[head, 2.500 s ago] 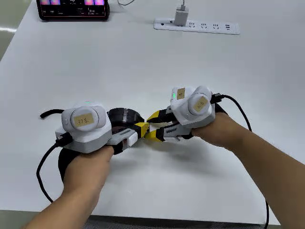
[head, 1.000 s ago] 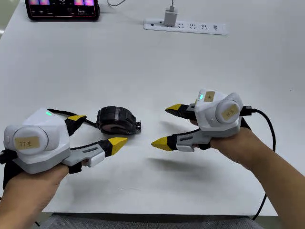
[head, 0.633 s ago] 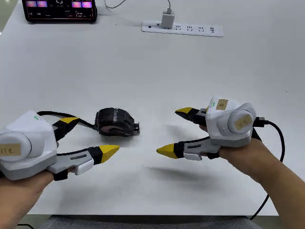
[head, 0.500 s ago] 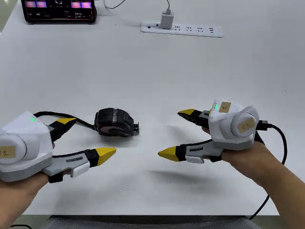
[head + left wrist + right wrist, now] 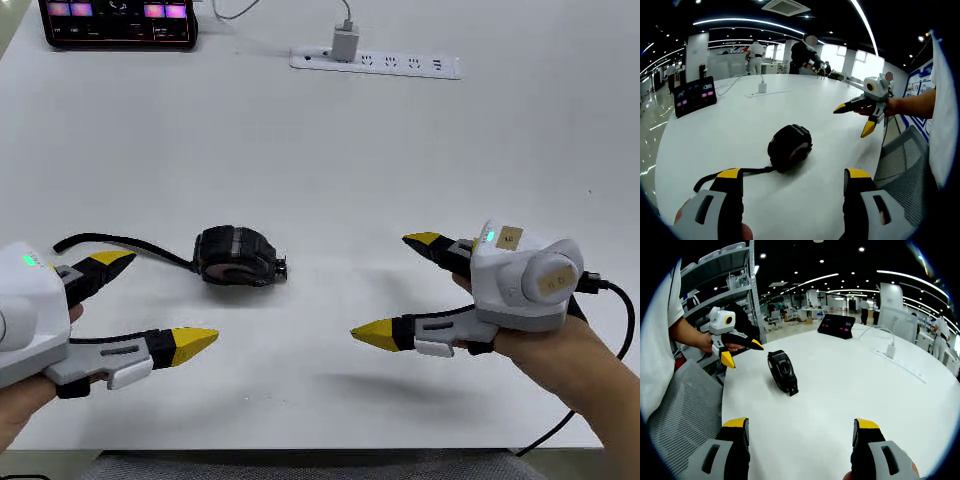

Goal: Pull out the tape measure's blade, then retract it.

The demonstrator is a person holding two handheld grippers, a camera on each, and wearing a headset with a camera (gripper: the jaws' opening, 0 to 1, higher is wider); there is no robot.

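Jaws gaping wide, the left gripper (image 5: 168,297) and right gripper (image 5: 384,285) flank the tape measure (image 5: 238,256) — touching neither. The right gripper view shows its blade hook (image 5: 793,391) seated at the case.

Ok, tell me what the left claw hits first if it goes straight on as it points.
Probably the tape measure: in the left gripper view it lies dead ahead between the open jaws of the left claw, though depth is unclear.

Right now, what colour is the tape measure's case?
The tape measure is black, clearest in the head view.
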